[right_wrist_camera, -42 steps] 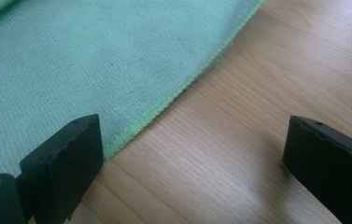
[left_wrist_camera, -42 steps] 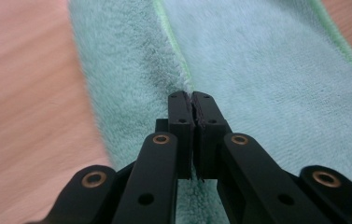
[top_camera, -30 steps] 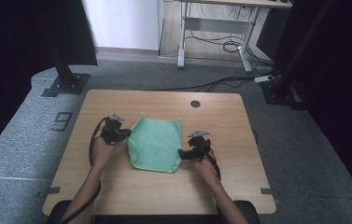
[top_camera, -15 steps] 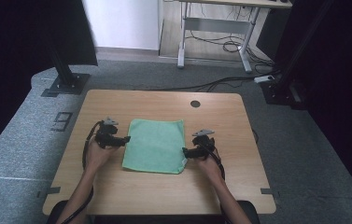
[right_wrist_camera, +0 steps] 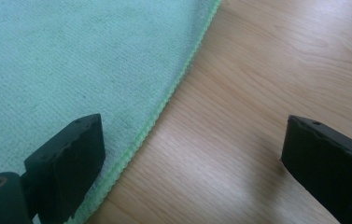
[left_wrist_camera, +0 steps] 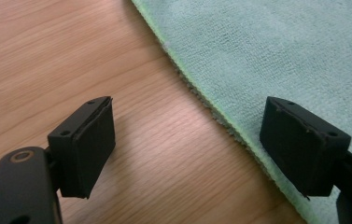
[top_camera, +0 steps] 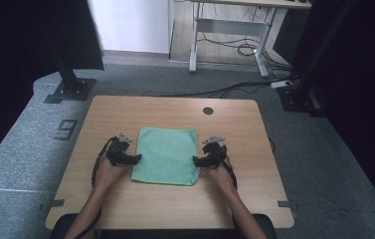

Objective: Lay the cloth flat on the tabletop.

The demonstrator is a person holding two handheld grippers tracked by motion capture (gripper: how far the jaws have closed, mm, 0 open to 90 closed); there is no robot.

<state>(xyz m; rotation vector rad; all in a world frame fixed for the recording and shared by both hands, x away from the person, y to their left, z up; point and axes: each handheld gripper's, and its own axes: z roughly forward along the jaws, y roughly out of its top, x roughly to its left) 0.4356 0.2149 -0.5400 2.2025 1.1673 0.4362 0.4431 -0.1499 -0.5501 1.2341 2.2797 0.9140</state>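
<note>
Green cloth point(top_camera: 166, 155) lies flat, mid-table point(top_camera: 125, 107). My left gripper point(top_camera: 134, 159) has just been opening; jaws wide, straddling the cloth's left edge, nothing clamped. Right gripper point(top_camera: 197, 161) likewise wide at the right edge, ready for a fold, I judge.

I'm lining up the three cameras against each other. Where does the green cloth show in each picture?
High view: the green cloth lies flat at the table's middle, between the left gripper and the right gripper.
Left gripper view: the cloth is at upper right, its edge slanting down between the open jaws.
Right gripper view: the cloth is at upper left.
Shared landmark: the cloth's stitched edge against the wood.
</note>
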